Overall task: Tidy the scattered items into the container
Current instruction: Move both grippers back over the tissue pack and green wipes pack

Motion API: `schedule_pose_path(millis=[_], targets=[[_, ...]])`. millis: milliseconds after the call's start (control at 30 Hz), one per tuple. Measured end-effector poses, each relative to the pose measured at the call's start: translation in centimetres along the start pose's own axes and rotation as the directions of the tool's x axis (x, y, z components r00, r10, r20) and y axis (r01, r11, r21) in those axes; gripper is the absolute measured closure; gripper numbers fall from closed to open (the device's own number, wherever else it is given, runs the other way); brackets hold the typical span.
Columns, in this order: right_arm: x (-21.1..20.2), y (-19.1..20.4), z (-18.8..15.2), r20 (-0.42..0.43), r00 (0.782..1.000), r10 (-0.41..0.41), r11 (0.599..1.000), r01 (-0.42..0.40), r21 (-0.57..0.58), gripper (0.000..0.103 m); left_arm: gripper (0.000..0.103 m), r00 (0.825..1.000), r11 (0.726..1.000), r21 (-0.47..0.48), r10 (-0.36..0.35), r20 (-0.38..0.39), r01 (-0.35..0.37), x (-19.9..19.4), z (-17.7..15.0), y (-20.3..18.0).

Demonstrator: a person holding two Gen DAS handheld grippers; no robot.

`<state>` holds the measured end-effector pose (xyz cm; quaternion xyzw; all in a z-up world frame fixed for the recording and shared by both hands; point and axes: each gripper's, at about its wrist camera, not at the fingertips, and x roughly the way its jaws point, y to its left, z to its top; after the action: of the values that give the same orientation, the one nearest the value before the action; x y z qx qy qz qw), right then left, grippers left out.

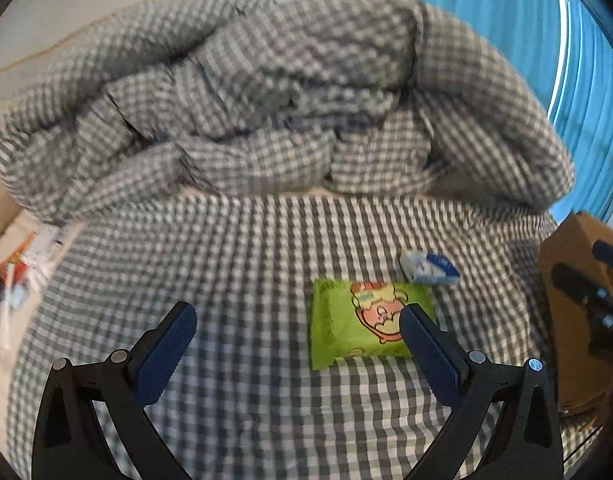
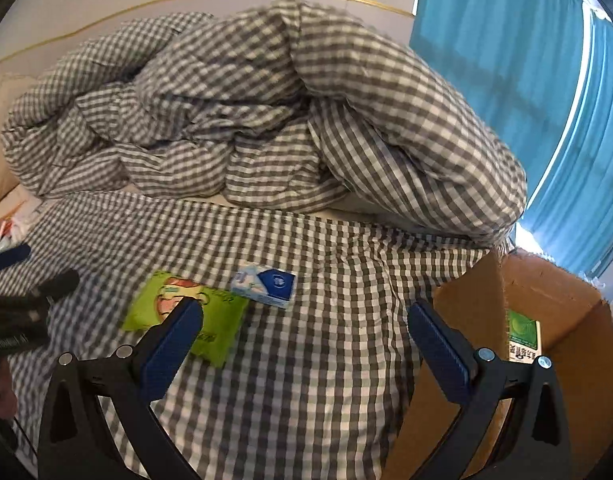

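Observation:
A green snack packet (image 1: pixel 358 322) (image 2: pixel 186 312) with a cartoon face lies flat on the checked bedsheet. Just beyond it rests a small white-and-blue box (image 1: pixel 428 266) (image 2: pixel 264 282). My left gripper (image 1: pixel 296 330) is open above the sheet, its right finger overlapping the packet's right edge. My right gripper (image 2: pixel 306 326) is also open and empty; its left finger covers part of the packet, and its right finger sits in front of the brown cardboard box (image 2: pixel 546 320) (image 1: pixel 574 280) at the bed's right side. The box is open-topped with a green label inside.
A bunched checked duvet (image 1: pixel 266 100) (image 2: pixel 266 112) fills the far half of the bed. A white bag with red print and some cables (image 1: pixel 18 280) lies at the left edge. A blue curtain (image 2: pixel 526 80) hangs at the right. The other gripper (image 2: pixel 22 312) shows at the left of the right wrist view.

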<state>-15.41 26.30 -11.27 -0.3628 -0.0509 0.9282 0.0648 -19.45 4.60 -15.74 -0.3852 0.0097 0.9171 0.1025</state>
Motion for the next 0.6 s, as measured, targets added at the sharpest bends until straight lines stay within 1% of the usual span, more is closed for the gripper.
schedule_pose_path(millis=[167,367,433,467,500,600], targets=[[2.0,-1.3,0.0,-0.026,1.0,0.001,0.999,0.0,0.045,0.0,0.0,0.995,0.997,0.035,-0.066,-0.073,0.068,5.2,-0.3,-2.7],[3.5,-2.7,-0.2,-0.037,0.999,0.001,0.997,0.001,0.074,0.0,0.0,0.986,0.987,0.089,-0.122,-0.118,0.133,8.6,-0.8,-6.9],[4.0,-3.1,-0.3,-0.043,0.999,0.002,0.997,0.001,0.082,0.0,0.0,0.985,0.986,0.108,-0.114,-0.133,0.129,9.7,-1.1,-8.0],[4.2,-3.2,-0.3,-0.044,0.999,0.003,0.996,0.001,0.085,0.0,0.0,0.986,0.986,0.12,-0.097,-0.137,0.114,10.1,-1.2,-8.5],[4.3,-3.3,-0.4,-0.046,0.999,0.003,0.996,0.001,0.087,0.0,0.0,0.988,0.986,0.131,-0.081,-0.133,0.098,10.4,-1.3,-8.7],[4.6,-3.6,-0.5,-0.048,0.999,0.004,0.996,0.0,0.089,0.0,0.0,0.99,0.986,0.139,-0.072,-0.125,0.089,10.9,-1.5,-8.9]])
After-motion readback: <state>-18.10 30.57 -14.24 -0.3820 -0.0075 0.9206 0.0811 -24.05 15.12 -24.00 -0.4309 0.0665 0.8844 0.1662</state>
